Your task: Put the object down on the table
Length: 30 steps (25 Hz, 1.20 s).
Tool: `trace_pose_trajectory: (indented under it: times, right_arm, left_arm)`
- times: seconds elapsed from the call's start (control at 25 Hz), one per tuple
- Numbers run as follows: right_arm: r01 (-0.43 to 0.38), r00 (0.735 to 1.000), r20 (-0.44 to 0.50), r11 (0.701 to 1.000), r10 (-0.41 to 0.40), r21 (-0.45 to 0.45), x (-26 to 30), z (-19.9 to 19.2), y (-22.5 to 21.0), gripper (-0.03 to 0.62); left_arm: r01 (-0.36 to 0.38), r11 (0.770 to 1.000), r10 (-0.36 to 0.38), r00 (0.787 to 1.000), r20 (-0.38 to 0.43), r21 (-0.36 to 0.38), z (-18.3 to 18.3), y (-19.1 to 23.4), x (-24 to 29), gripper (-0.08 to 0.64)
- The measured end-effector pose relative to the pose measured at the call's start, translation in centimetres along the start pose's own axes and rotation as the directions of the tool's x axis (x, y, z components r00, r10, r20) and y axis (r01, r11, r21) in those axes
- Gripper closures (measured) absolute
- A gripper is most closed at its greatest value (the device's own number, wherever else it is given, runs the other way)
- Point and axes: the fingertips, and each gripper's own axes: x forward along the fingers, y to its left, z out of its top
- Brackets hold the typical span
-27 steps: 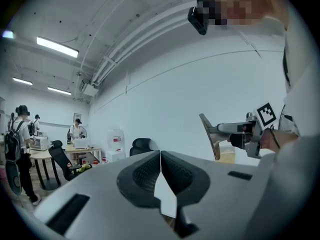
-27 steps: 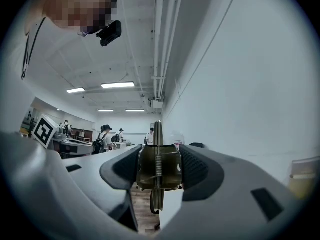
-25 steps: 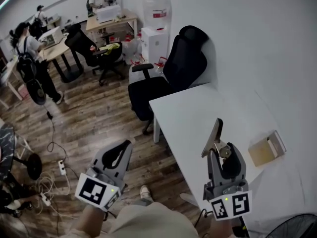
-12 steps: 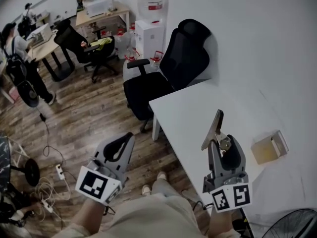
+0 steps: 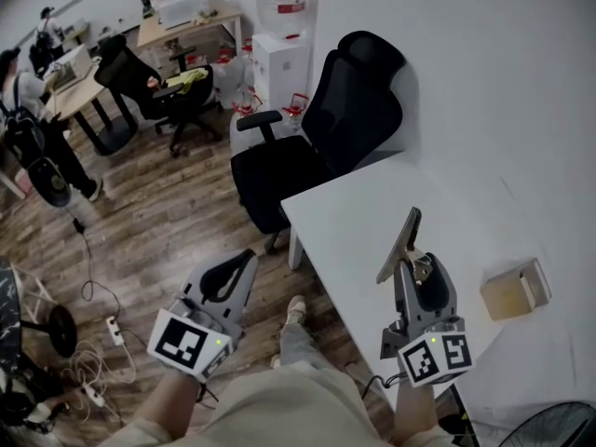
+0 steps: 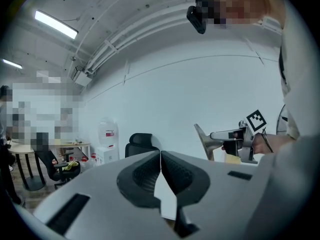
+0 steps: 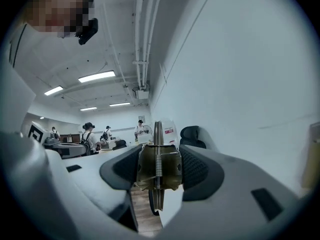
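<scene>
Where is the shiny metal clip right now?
In the head view the clip sits on the right side, clamped in the right gripper. It is held up over the white table, left of the small box.

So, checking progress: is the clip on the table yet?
No, off it: the right gripper clamps the clip, held clear of the table.

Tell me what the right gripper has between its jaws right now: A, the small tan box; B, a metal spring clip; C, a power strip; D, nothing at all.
B: the right gripper has its jaws pressed on both sides of a metal spring clip, whose flat end sticks up above the white table, while the small tan box lies apart on that table.
</scene>
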Motion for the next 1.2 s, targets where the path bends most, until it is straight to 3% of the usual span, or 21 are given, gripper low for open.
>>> trace_pose_trajectory:
  times: [0.24, 0.4, 0.6, 1.0, 1.12, 1.2]
  right_arm:
    - [0.058, 0.997, -0.062, 0.99, -0.051, 0.132, 5.7, -3.2, -4.8, 0.348]
    - [0.103, 0.992, -0.092, 0.964, -0.082, 0.247, 10.3, -5.0, -9.3, 0.348]
    - [0.158, 0.987, -0.098, 0.891, -0.128, 0.426, 14.2, -6.5, -14.5, 0.348]
    - [0.262, 0.965, -0.137, 0.78, -0.225, 0.568, 23.5, -10.0, -23.7, 0.348]
    - [0.291, 0.956, -0.159, 0.731, -0.245, 0.618, 25.4, -11.7, -25.0, 0.348]
    - [0.309, 0.95, -0.174, 0.68, -0.261, 0.665, 26.4, -13.1, -26.2, 0.348]
  left_arm:
    - [0.027, 1.0, -0.027, 0.999, -0.04, -0.004, -1.0, 2.9, 6.6, 0.535]
    - [0.058, 0.998, -0.056, 0.996, -0.068, 0.02, -1.3, 4.7, 12.8, 0.535]
    - [0.12, 0.991, -0.116, 0.99, -0.074, 0.055, -0.8, 5.3, 19.7, 0.535]
    - [0.214, 0.975, -0.208, 0.973, -0.099, 0.062, -1.9, 6.4, 33.6, 0.535]
    - [0.244, 0.969, -0.238, 0.964, -0.117, 0.046, -2.7, 6.1, 36.2, 0.535]
    - [0.259, 0.965, -0.252, 0.959, -0.13, 0.038, -3.5, 5.8, 37.9, 0.535]
